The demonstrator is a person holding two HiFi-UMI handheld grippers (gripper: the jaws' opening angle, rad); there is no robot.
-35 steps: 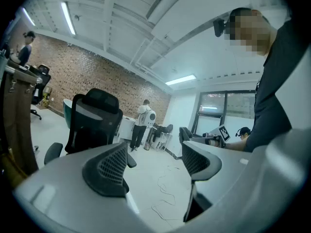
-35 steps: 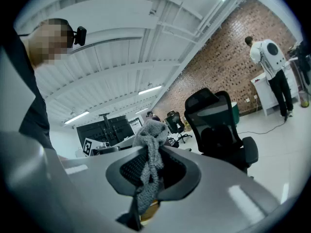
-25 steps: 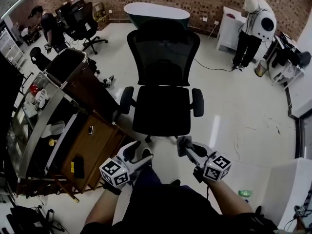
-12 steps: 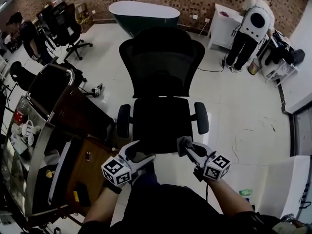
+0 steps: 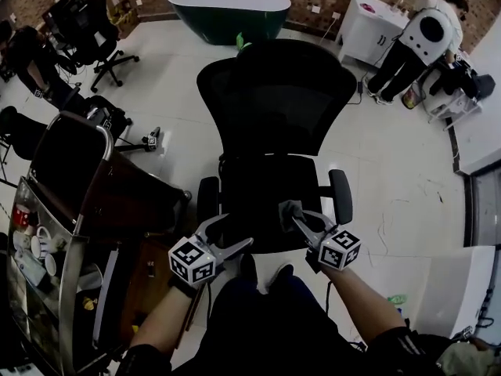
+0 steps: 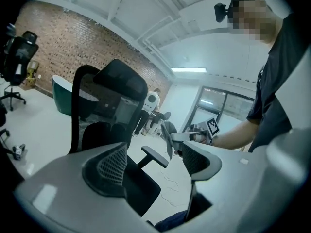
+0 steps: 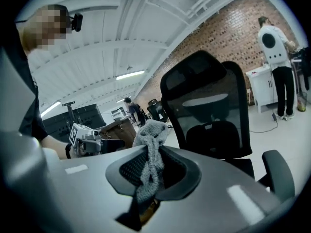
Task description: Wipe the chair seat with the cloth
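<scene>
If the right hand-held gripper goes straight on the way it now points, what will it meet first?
Probably the chair seat, touched first by the cloth that the right hand-held gripper holds; its height is unclear, so perhaps the backrest.

Fuzzy grey cloth [image 7: 149, 154]; black office chair [image 5: 274, 108] with see-through mesh back, matt seat; glossy pale floor [image 5: 399, 171]; rough red brick wall [image 7: 228, 38].

Grey left gripper [image 5: 235, 231] and right gripper [image 5: 296, 219] carry black-and-white marker cubes [image 5: 192, 261] [image 5: 340, 249].
</scene>
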